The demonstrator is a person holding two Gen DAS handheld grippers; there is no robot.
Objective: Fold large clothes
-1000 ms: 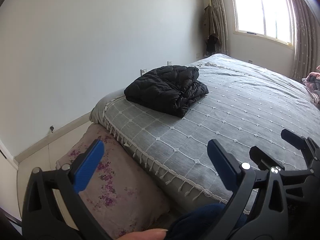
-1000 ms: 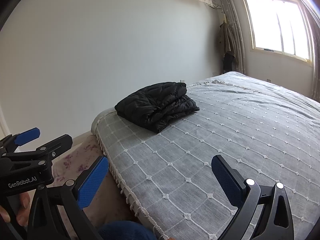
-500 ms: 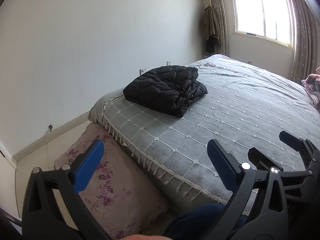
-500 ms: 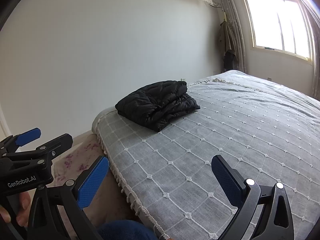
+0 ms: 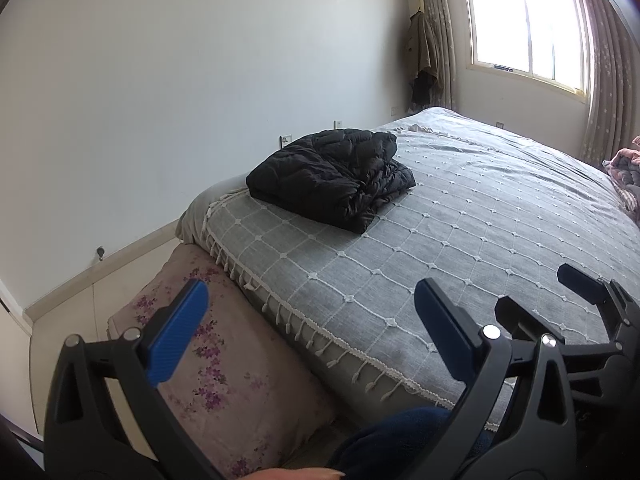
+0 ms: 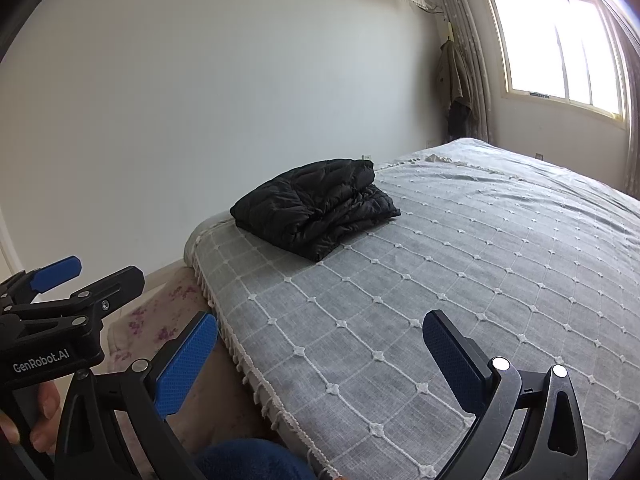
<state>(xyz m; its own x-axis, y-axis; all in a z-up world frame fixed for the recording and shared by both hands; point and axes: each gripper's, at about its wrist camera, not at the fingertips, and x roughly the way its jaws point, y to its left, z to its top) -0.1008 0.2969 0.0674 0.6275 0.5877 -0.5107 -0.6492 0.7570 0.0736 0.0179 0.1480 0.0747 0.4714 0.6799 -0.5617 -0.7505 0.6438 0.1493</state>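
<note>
A black quilted puffer jacket (image 5: 332, 178) (image 6: 314, 207) lies folded into a compact bundle on the bed (image 5: 480, 232) (image 6: 460, 280), close to the corner nearest the white wall (image 5: 160, 80). It rests on a grey bedspread (image 5: 420, 264) with a white grid pattern, whose tasselled fringe (image 5: 304, 332) runs along the near edge. Most of the bedspread to the right of the jacket and toward the window (image 5: 524, 24) is bare fabric. A floral pink cushion (image 5: 216, 364) sits below the fringe, against the bed's side. A heap of pinkish cloth (image 5: 626, 168) shows at the far right edge of the bed.

The left tool (image 5: 310, 332) hangs over the bed's near edge, its blue-padded fingers spread wide and gripping nothing. The right tool (image 6: 320, 356) is likewise spread wide over the bedspread, released, well apart from the jacket. Each tool appears at the margin of the other's view. Clothes hang on the wall (image 6: 454, 84) beside the curtain (image 6: 468, 40).
</note>
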